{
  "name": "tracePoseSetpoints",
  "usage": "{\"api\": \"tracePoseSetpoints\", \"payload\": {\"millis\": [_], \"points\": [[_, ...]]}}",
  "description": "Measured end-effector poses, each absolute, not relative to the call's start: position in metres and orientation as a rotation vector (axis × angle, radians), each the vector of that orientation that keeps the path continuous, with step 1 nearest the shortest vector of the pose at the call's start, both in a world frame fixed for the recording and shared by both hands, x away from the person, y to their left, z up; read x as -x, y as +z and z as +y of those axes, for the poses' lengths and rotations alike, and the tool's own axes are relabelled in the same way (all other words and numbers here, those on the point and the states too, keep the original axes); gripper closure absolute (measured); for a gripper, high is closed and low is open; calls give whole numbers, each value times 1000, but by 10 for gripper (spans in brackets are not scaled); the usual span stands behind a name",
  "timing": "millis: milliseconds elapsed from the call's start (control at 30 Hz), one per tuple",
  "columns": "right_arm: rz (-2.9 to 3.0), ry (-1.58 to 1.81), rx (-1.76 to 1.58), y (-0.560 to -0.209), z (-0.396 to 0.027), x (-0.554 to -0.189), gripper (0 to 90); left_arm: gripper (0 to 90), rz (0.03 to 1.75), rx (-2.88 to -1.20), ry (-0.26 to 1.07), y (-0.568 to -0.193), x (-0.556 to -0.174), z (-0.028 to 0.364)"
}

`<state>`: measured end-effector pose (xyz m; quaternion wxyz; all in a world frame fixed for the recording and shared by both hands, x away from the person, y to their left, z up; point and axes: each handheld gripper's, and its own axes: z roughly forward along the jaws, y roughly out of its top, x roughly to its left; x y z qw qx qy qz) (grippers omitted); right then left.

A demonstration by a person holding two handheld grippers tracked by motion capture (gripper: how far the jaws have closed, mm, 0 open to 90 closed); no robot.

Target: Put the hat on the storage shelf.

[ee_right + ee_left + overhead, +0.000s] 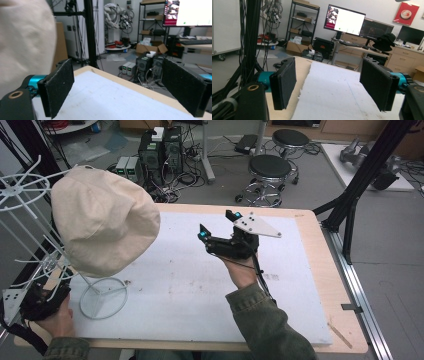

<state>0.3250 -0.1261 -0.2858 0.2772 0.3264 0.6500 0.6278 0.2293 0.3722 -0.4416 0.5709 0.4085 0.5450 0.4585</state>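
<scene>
A cream fabric hat [102, 217] hangs on a white wire rack [12, 191] at the table's left side. My right gripper [216, 223] is held above the middle of the white sheet [190, 285], pointing left toward the hat and apart from it. In the right gripper view its jaws [125, 87] stand open with nothing between them, and the hat [25, 37] bulges at the upper left. My left gripper [50, 295] rests low at the table's front left corner beside the rack's ring base. In the left gripper view it [332, 85] is open and empty over the sheet.
The wooden table [310, 285] carries the white sheet. Black frame legs [360, 185] stand at the far right corner. Behind the table are two round stools [270, 170] and computer towers [160, 150] with tangled cables. A lit monitor [344, 20] stands farther off.
</scene>
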Motion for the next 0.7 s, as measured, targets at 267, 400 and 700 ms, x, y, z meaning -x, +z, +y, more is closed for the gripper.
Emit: {"api": "tracePoseSetpoints", "payload": {"millis": [267, 400, 700], "points": [[1710, 1646, -971, -300, -163, -326, 107, 294, 1281, -955, 1074, -441, -227, 371], [1669, 1616, -1022, -308, -183, -324, 106, 294, 1283, -964, 1075, -442, -228, 371], [1625, 1559, -1079, -323, -212, -314, 107, 294, 1280, -961, 1075, -441, -227, 370]]}}
